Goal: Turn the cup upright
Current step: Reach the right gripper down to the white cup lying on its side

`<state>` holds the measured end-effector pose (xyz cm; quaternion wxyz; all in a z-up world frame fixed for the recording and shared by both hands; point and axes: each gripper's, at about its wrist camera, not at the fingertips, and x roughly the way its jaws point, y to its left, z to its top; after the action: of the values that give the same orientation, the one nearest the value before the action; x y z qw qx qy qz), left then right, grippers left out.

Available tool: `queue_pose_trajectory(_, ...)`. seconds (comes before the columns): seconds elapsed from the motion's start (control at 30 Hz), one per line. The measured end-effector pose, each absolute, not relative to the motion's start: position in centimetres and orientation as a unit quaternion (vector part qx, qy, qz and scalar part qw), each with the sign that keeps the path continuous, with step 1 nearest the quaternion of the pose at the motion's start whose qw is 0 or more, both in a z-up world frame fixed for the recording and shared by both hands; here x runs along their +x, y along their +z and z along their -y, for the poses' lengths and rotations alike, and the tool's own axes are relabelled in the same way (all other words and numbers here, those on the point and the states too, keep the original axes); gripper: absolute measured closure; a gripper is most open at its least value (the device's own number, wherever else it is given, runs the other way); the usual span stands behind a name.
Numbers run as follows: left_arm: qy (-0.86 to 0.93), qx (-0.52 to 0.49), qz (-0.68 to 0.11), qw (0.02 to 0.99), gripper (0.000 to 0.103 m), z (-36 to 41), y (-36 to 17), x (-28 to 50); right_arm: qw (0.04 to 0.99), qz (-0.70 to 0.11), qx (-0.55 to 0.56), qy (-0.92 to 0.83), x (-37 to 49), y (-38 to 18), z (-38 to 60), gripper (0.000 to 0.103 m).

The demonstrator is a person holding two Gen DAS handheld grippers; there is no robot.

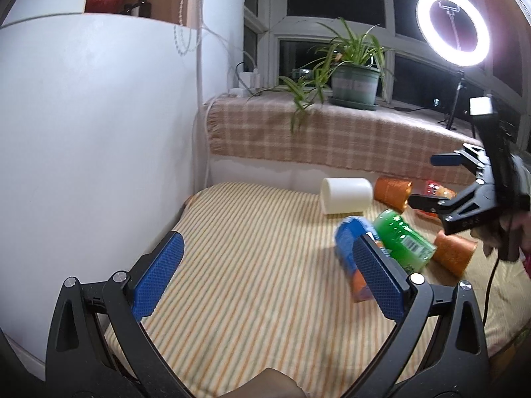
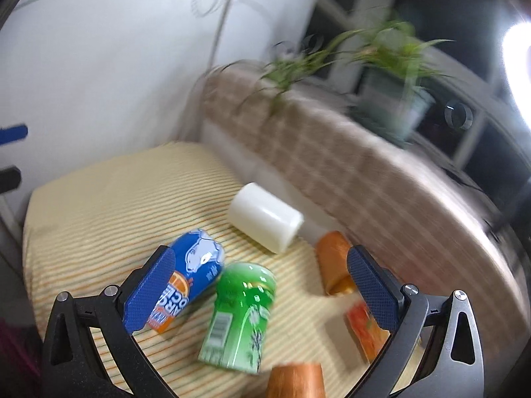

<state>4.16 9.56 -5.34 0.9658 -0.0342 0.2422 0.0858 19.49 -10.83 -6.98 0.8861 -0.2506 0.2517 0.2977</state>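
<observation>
A white cup (image 1: 346, 195) lies on its side at the far edge of the striped cloth; it also shows in the right wrist view (image 2: 265, 221). Two orange cups lie on their sides, one beside the white cup (image 1: 393, 193) (image 2: 333, 265) and one nearer (image 1: 453, 253) (image 2: 297, 381). My left gripper (image 1: 265, 280) is open and empty above the cloth, left of the cans. My right gripper (image 2: 262, 292) (image 1: 424, 179) is open and empty, hovering above the green can and the orange cups.
A blue can (image 1: 353, 258) (image 2: 189, 278) and a green can (image 1: 405, 240) (image 2: 240, 315) lie side by side. An orange-red packet (image 2: 366, 331) lies at right. A white wall (image 1: 99, 132) stands left, a plaid-covered ledge (image 1: 332, 139) with a potted plant (image 1: 355, 83) behind, and a ring light (image 1: 453, 26).
</observation>
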Motion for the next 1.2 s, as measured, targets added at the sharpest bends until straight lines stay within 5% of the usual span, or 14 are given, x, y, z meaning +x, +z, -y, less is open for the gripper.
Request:
queue_pose_trajectory(0.8, 0.139, -0.05, -0.272, 0.951, 0.0, -14.1, -7.7, 6.3, 0.729, -0.326, -0.477, 0.369, 31.6, -14.7, 1.2, 0.001)
queue_pose_trajectory(1.2, 0.155, -0.056, -0.272, 0.948, 0.0, -15.4, -7.8, 6.2, 0.71, -0.361, -0.464, 0.387, 34.7, -15.6, -0.9, 0.002)
